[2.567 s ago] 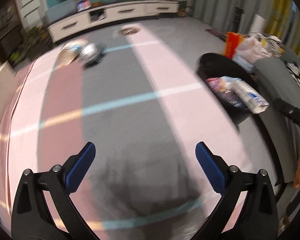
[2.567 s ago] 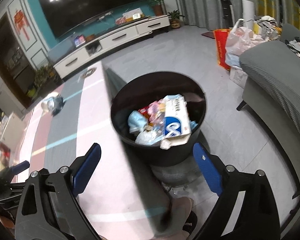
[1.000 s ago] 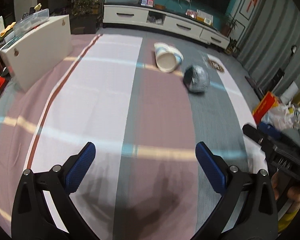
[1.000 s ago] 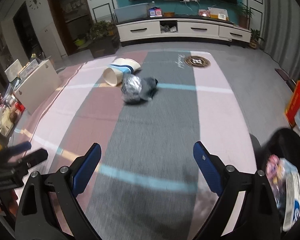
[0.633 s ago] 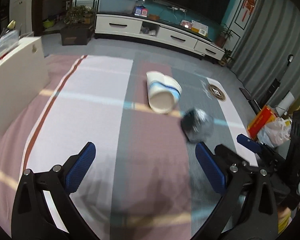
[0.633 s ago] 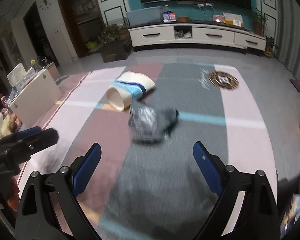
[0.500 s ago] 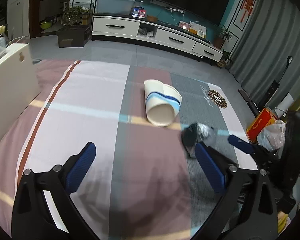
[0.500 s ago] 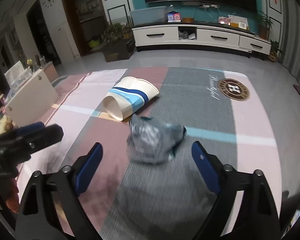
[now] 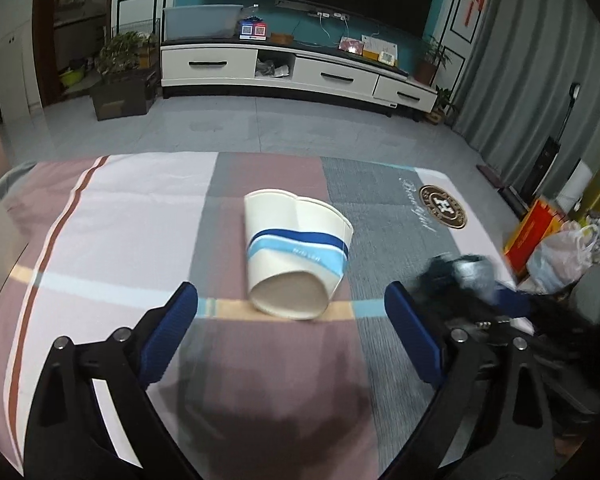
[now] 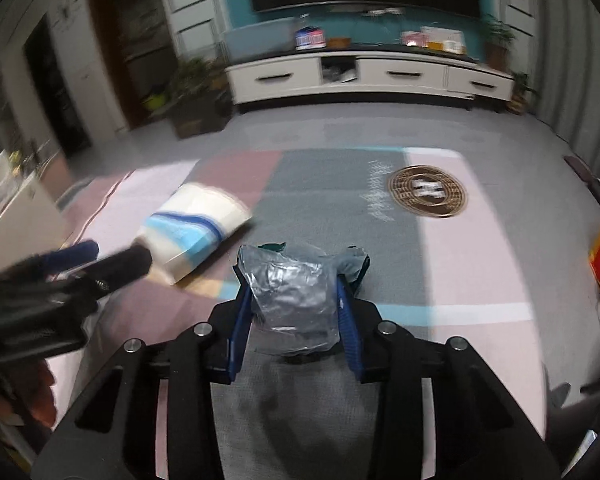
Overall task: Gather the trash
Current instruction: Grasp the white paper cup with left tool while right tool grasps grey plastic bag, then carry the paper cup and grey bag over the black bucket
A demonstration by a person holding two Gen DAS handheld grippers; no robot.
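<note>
Closing my right hand-held gripper (image 10: 294, 312) on the crumpled wrapper (image 10: 296, 300) on the rug (image 10: 460, 256), its jaws having just narrowed around it, my left hand-held gripper (image 9: 292, 340) hangs wide apart before the tipped cup (image 9: 296, 256), next for the bin.

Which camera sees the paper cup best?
The left wrist view: the paper cup lies sharp and whole on its side, ahead of the open left gripper. In the right wrist view it is blurred and partly hidden.

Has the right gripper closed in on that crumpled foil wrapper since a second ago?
Yes. The right gripper has advanced up the rug toward the round emblem, and its jaws, just closing, now flank the foil wrapper.
</note>
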